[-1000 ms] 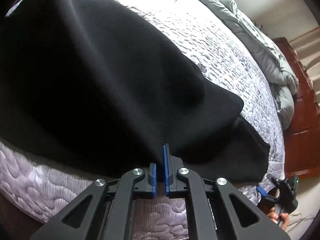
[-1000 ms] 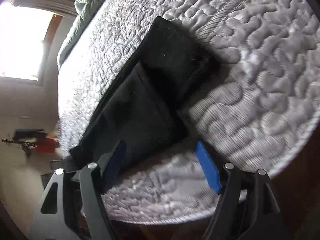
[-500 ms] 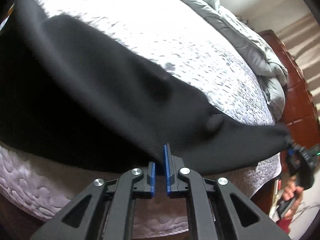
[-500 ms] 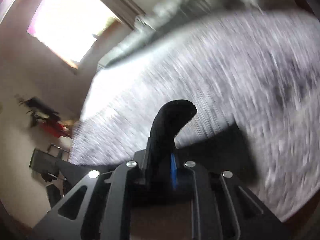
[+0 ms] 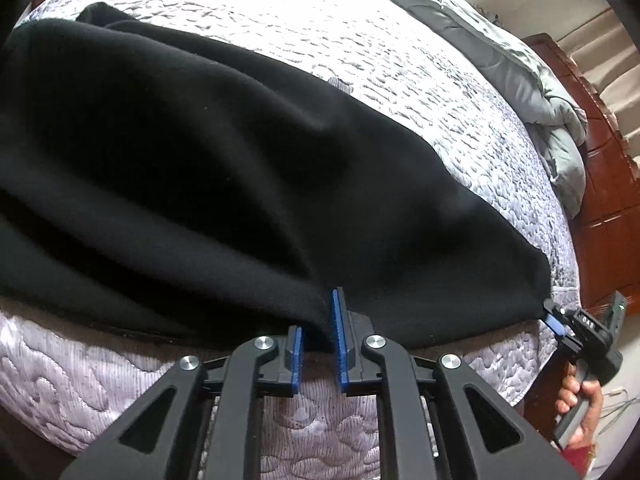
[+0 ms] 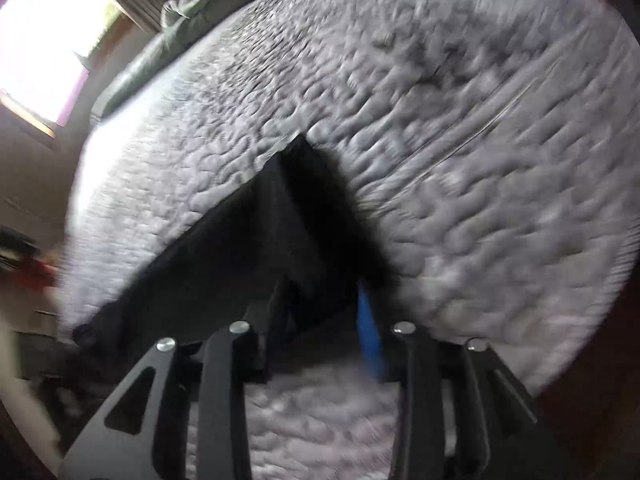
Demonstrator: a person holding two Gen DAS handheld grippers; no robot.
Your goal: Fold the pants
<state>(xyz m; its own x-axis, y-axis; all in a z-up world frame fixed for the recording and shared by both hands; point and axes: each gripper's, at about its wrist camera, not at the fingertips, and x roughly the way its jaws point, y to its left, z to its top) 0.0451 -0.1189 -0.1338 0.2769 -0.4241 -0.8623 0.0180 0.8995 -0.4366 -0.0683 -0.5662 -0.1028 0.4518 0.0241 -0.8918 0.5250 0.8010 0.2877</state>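
Black pants (image 5: 224,168) lie stretched across the quilted bed (image 5: 400,60), their near edge at the bed's front. My left gripper (image 5: 318,320) sits at that edge. Its blue pads are a little apart and opening, with a fold of the fabric still caught between them and creases running to it. My right gripper (image 5: 554,318), held in a hand (image 5: 580,400), is at the pants' right corner. In the blurred right wrist view the right gripper (image 6: 320,312) has its jaws apart and opening. The pants corner (image 6: 280,240) lies loose between them.
A rumpled grey duvet (image 5: 560,120) lies along the far side of the bed. A red-brown wooden bed frame (image 5: 608,208) stands at the right. A bright window (image 6: 40,40) and floor clutter show at the left of the right wrist view.
The right gripper closed on the pants corner and drew it out to the right, and now its jaws stand apart again. The pants lie longer and flatter. The left pads have parted slightly.
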